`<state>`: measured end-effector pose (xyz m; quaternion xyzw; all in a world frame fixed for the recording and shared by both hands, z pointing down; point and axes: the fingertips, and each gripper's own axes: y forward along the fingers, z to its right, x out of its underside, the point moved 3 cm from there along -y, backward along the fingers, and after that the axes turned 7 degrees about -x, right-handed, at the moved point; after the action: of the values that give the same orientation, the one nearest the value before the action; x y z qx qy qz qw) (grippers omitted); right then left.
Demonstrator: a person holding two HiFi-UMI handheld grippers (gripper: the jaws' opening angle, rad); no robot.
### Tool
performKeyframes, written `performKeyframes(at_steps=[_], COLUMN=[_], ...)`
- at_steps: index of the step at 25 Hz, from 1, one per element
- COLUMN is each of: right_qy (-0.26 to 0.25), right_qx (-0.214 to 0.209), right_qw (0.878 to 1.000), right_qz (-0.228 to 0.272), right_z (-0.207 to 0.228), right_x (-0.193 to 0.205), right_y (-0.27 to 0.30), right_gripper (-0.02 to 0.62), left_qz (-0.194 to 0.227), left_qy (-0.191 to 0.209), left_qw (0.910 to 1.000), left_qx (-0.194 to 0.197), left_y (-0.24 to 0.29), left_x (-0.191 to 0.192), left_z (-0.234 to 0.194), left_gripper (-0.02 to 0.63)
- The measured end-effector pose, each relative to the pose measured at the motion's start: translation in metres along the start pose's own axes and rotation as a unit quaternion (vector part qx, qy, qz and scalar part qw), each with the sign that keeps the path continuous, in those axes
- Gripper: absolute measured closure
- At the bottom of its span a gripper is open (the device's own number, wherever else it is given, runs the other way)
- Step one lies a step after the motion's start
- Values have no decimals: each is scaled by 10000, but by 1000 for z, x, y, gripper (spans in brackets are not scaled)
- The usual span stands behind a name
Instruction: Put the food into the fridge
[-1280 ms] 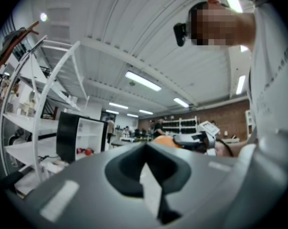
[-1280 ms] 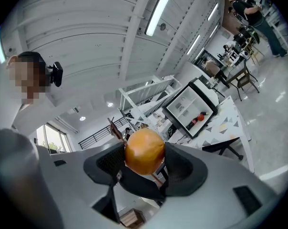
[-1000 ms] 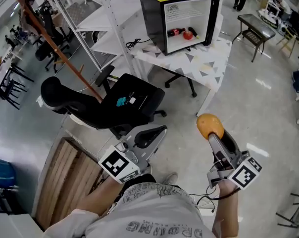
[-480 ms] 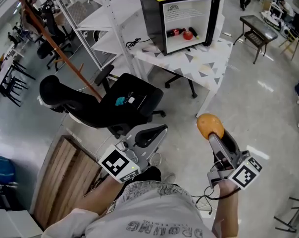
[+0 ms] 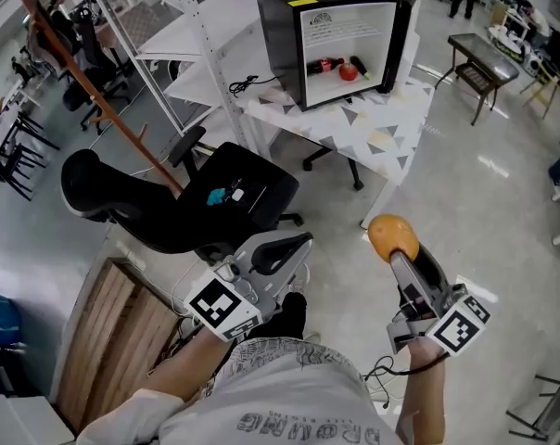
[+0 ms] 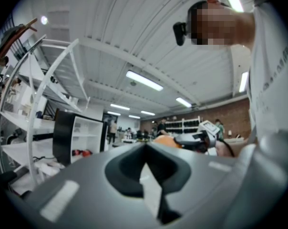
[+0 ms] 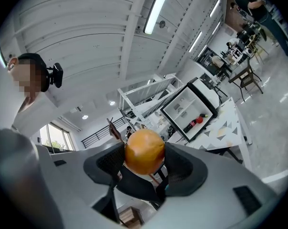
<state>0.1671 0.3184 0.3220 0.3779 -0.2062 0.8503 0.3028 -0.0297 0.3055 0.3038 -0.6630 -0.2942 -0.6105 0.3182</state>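
Observation:
An orange (image 5: pixel 392 236) (image 7: pixel 144 151) is clamped in my right gripper (image 5: pixel 397 246) (image 7: pixel 145 157), held low over the floor at the lower right of the head view. My left gripper (image 5: pixel 282 251) (image 6: pixel 145 160) is shut with nothing in it, just in front of the person's knees. The small black fridge (image 5: pixel 334 32) (image 7: pixel 191 109) stands open on a white patterned table (image 5: pixel 388 135), well ahead of both grippers. Red food items (image 5: pixel 337 67) lie on its lower shelf.
A black office chair (image 5: pixel 187 200) stands between me and the table, left of centre. White metal shelving (image 5: pixel 159 40) rises at the back left. A wooden pallet (image 5: pixel 113 335) lies at the lower left. A dark bench (image 5: pixel 482 58) is at the far right.
The view has shifted slightly: fridge, table and chair have slid a little left and down in the head view. Both grippers keep their pose, the orange still held.

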Motion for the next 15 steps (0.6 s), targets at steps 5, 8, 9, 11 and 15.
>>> performKeyframes(at_steps=[5,8,9,11,15], right_qy=[0,35,47,62,88], right_qx=[71,107,113,125,186], right_qw=[10000,9999,9999,9999,9997], right_qz=[-27,-56,-63,-80,-104], right_z=[22,37,43,53,75], right_x=[-12,-19,-21,-26,-35], right_y=[21,38,44,58,87], right_gripper=[333,333,333,333,333], left_qz=[-34,-60,-74,-97,-120], left_qy=[-62,-94,-107,-138,-188], left_qw=[10000,9999,9999,9999,9997], left_qx=[53,48,43,33,45], left_y=[25,39,44,55,77], left_x=[5,6,7,9,11], left_z=[-23,-41,-48,-64,-95], left_gripper=[598,598,598,598,598])
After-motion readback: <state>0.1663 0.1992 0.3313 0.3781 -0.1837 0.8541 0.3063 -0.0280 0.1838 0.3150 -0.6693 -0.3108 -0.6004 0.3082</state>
